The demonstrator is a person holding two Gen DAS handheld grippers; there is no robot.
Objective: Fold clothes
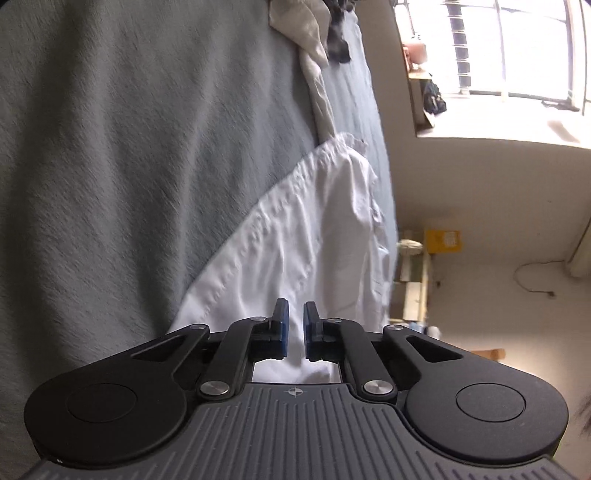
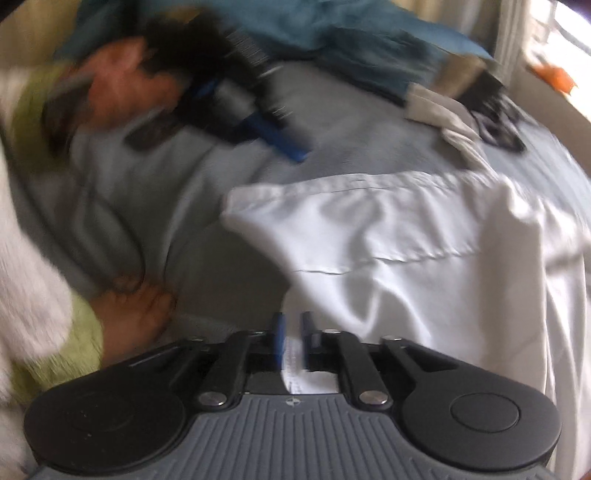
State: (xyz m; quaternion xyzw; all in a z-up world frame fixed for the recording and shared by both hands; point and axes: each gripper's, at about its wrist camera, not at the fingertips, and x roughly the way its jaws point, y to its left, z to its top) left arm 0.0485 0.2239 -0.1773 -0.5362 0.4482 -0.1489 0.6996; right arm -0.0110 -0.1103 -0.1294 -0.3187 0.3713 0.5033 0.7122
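Left gripper (image 1: pixel 295 330): black linkage arms, blue pads (image 1: pixel 282 328). Jaws stand a narrow gap apart, white cloth showing in the gap; whether the pads pinch it or only hover over it cannot be told. The same gripper appears blurred at upper left in the right wrist view, above the bed and apart from the garment there.

Right gripper (image 2: pixel 292 341): same build, view smeared by motion. Jaws nearly closed; a stitched white hem runs up between the pads and looks pinched, though blur leaves contact uncertain.

White garment (image 2: pixel 406 251): main item, spread on the bed with creases and a long stitched seam across it. One edge lies at the right gripper; the far side rises in a loose fold toward the bed's edge. In the left wrist view it (image 1: pixel 314 229) runs from the gripper outward along the bed's edge.

Bed cover (image 1: pixel 129 166): grey-blue, lightly wrinkled, under everything.

Cream garment (image 1: pixel 306 33): crumpled, beyond the white garment, well apart from both grippers.

Dark garment (image 1: pixel 338 40): just beside the cream one, touching it.

Teal cloth (image 2: pixel 351 40): heaped at the far side of the bed.

Person's hand (image 2: pixel 136 317): bare, green cuff, on the cover beside the right gripper.

Window (image 1: pixel 517 48): bright, barred, past the bed.
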